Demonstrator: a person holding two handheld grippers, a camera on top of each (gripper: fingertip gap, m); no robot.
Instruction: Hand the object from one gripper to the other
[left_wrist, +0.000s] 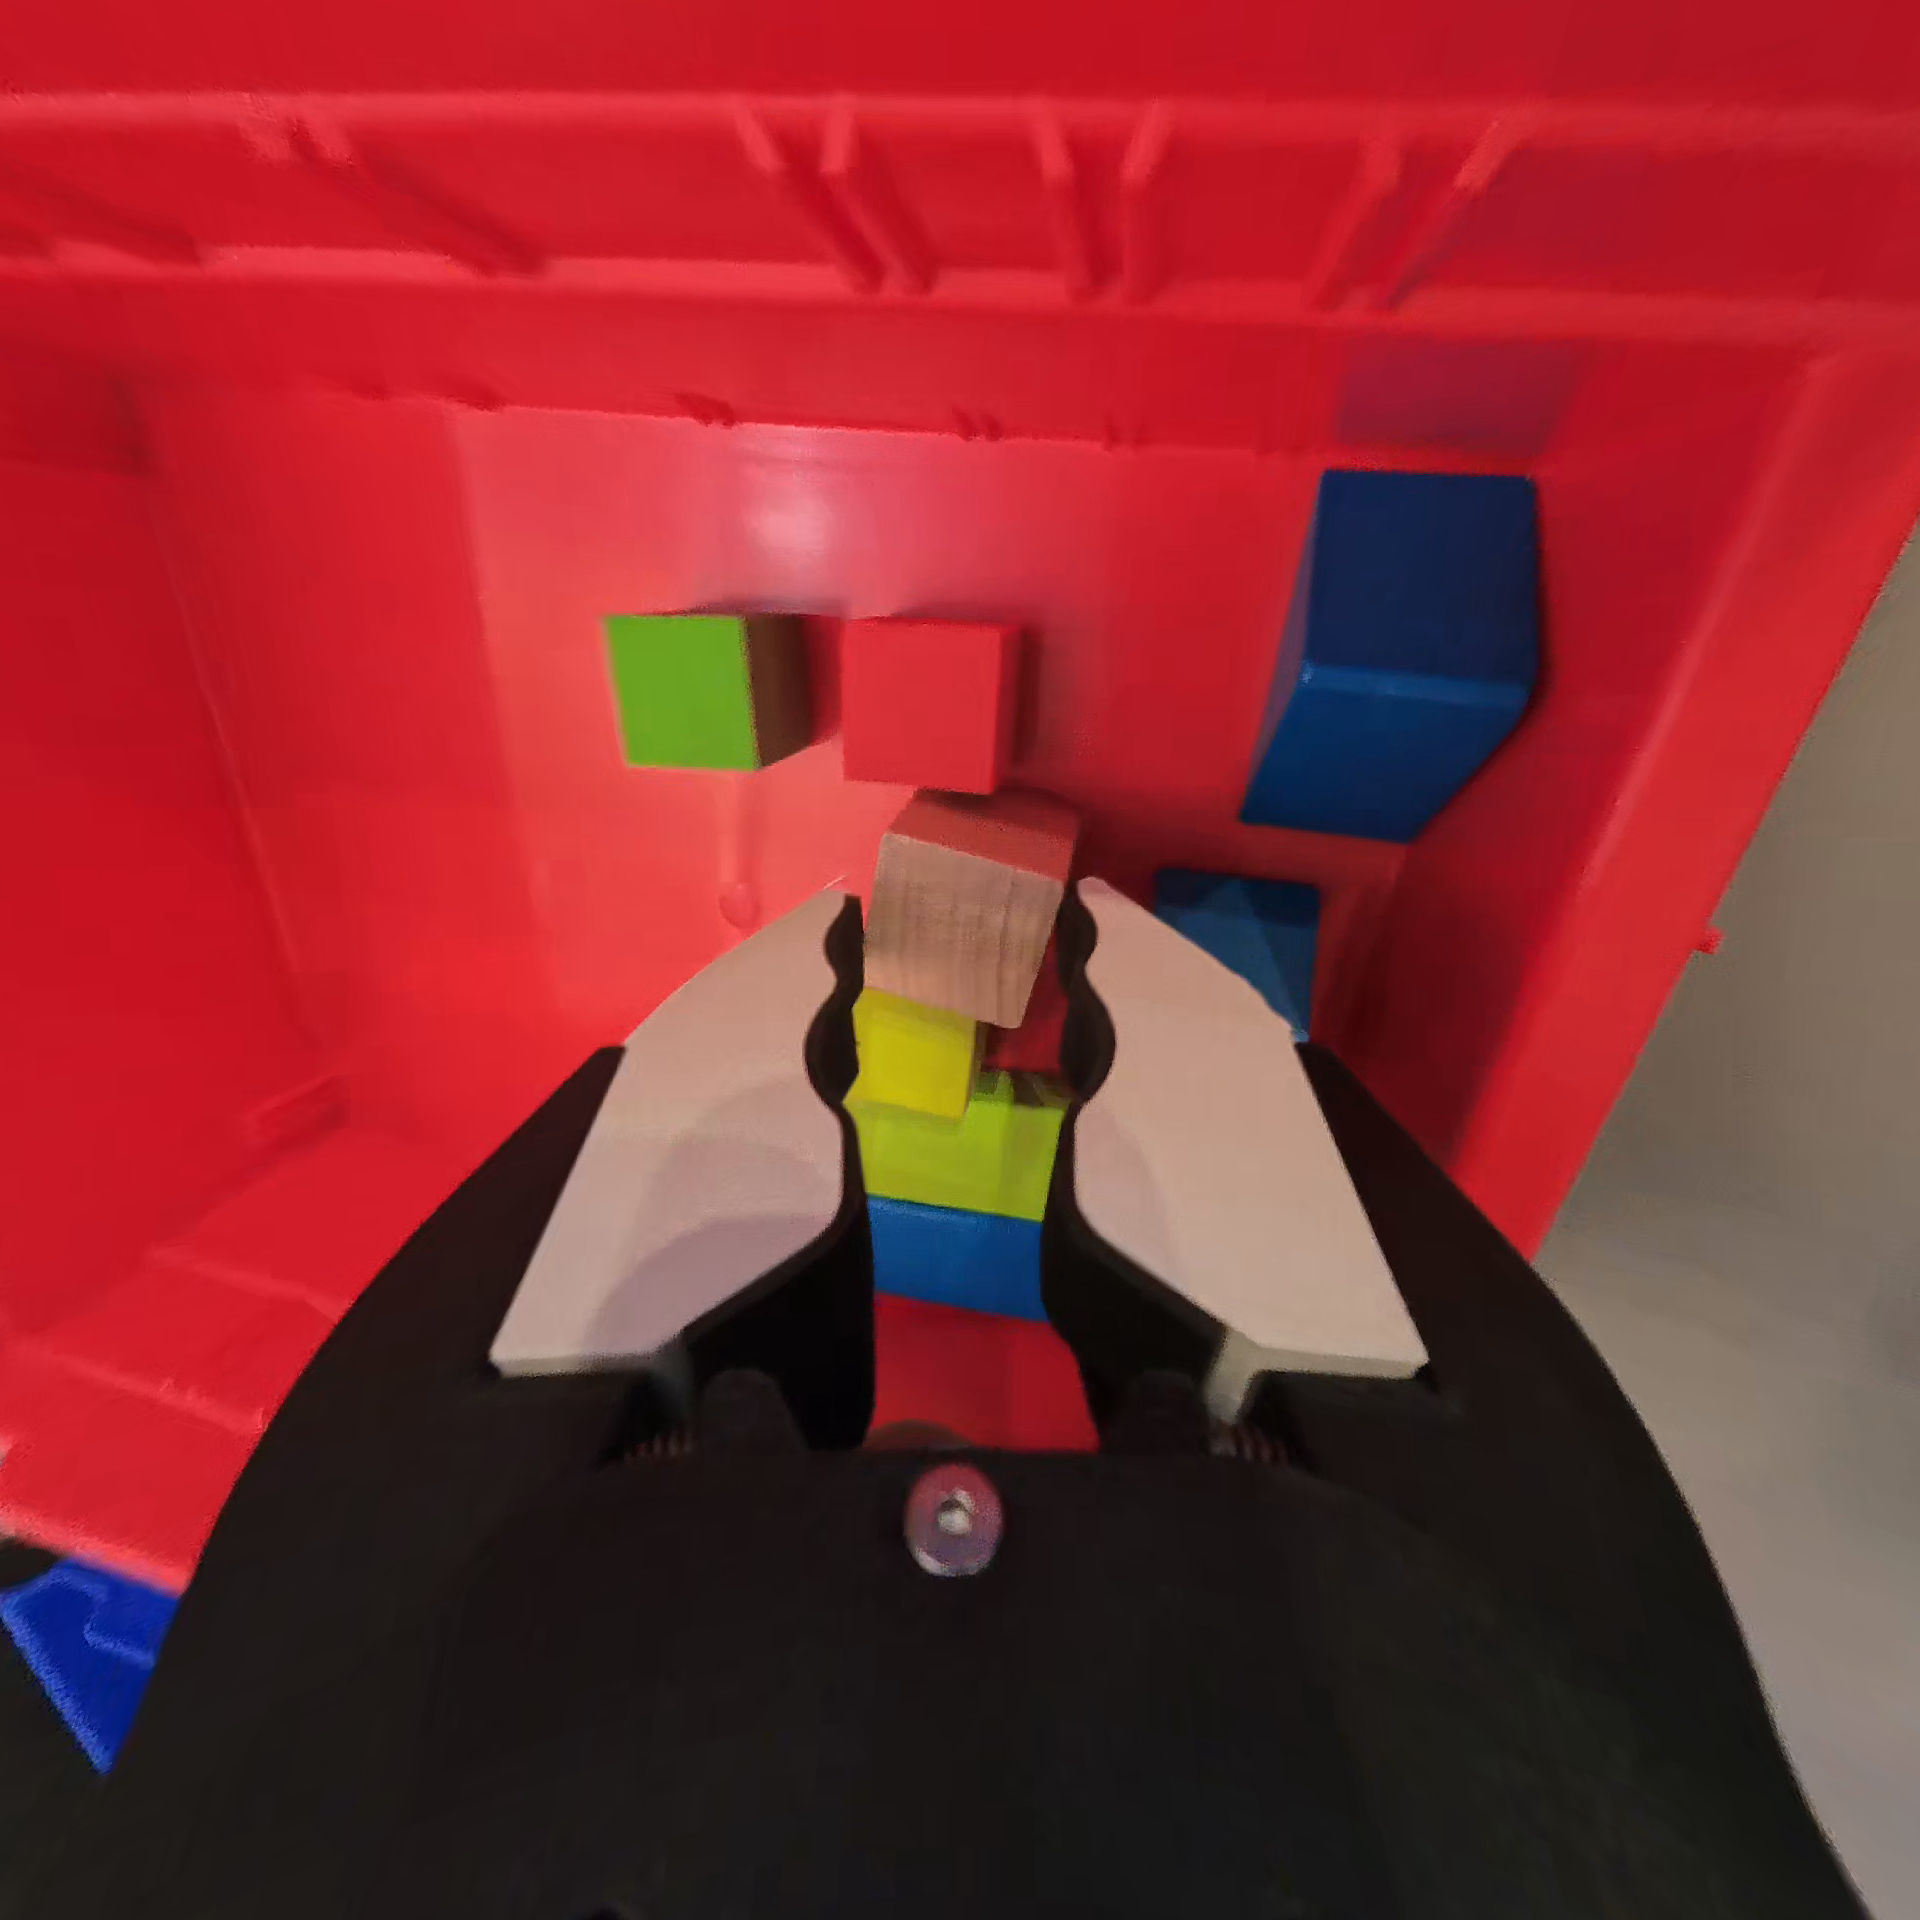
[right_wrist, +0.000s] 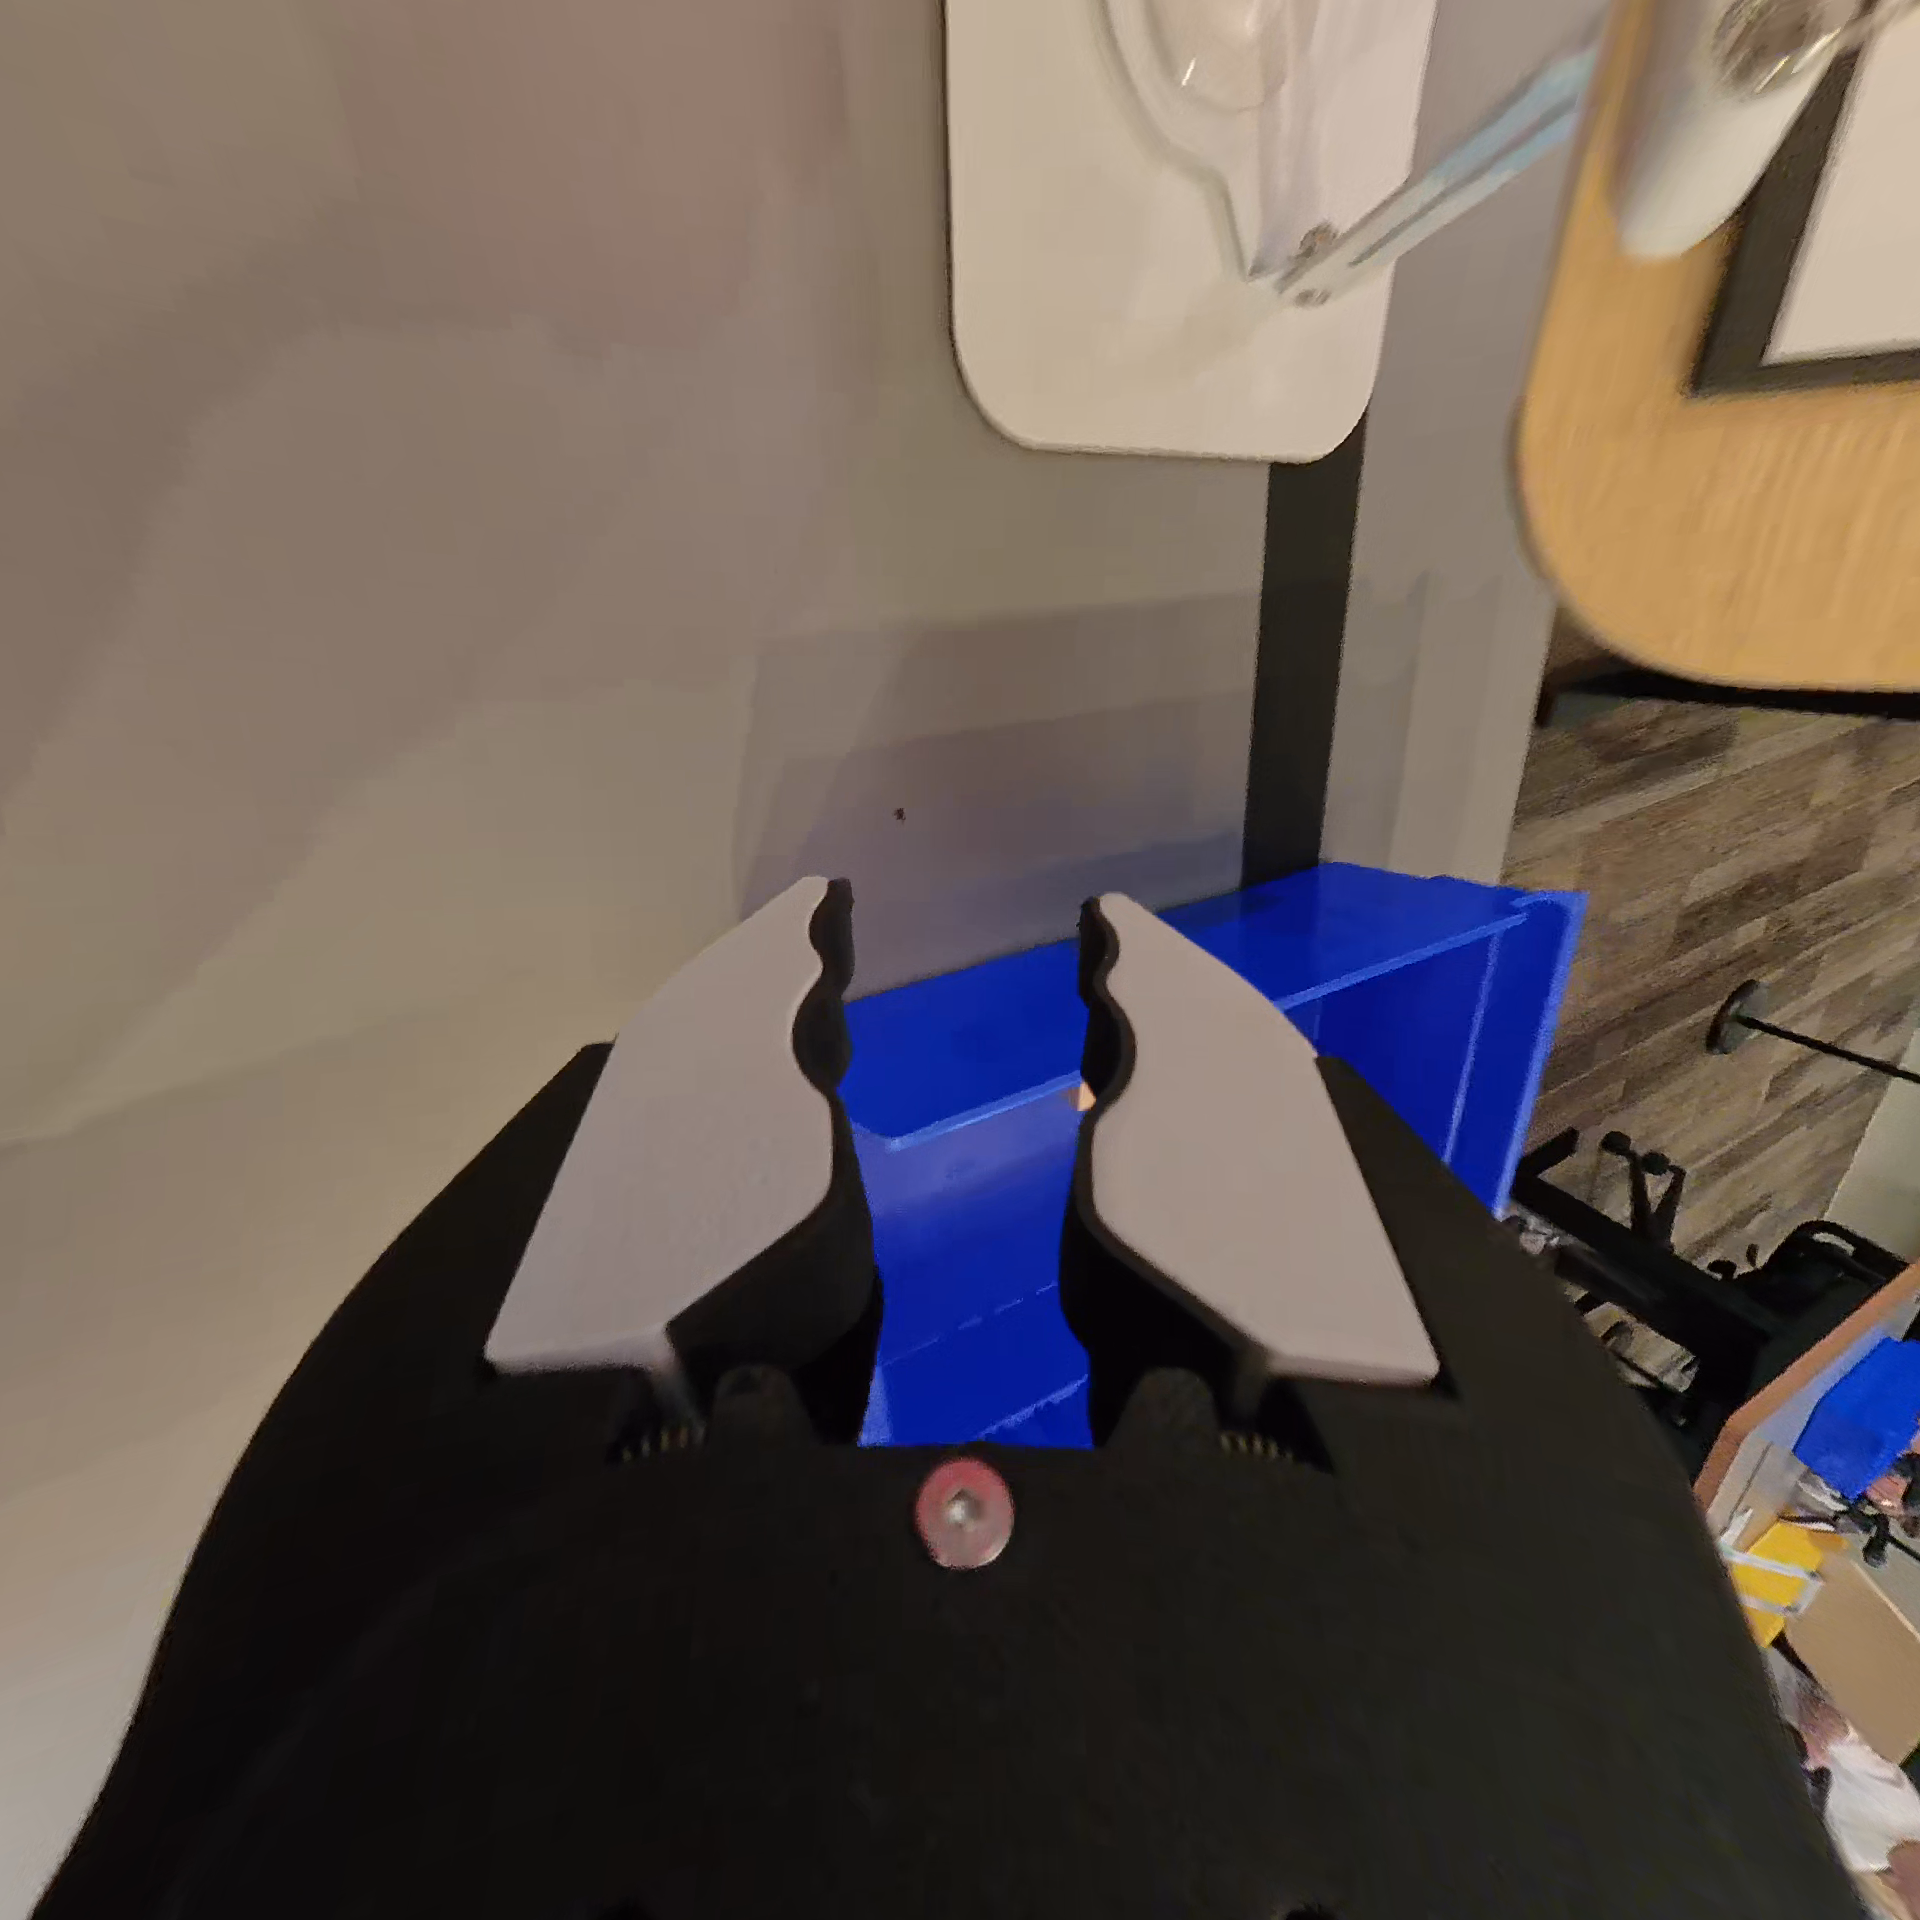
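Pale grey surface (left_wrist: 1714, 1351) under a red bin (left_wrist: 312, 831), glimpsed past the bin's right wall. Inside the bin, loose blocks: one green block (left_wrist: 686, 691) and one red cube (left_wrist: 925, 698) side by side toward the far wall; two blue blocks, a large one (left_wrist: 1392, 665) against the right wall and a smaller one (left_wrist: 1247, 935) just nearer. Left gripper (left_wrist: 966, 935) down in the bin, clenched on a block with a bare wood end face and red sides (left_wrist: 961, 925), both pads pressing its sides. Below it, seen between the fingers: yellow, green, blue and red pieces, count unclear. Right gripper (right_wrist: 966, 925) released, nothing between the pads, held over a blue bin (right_wrist: 1403, 1018) at a grey wall (right_wrist: 416, 520). White panel (right_wrist: 1143, 312) on the wall; wood-pattern floor (right_wrist: 1714, 852) to the right.
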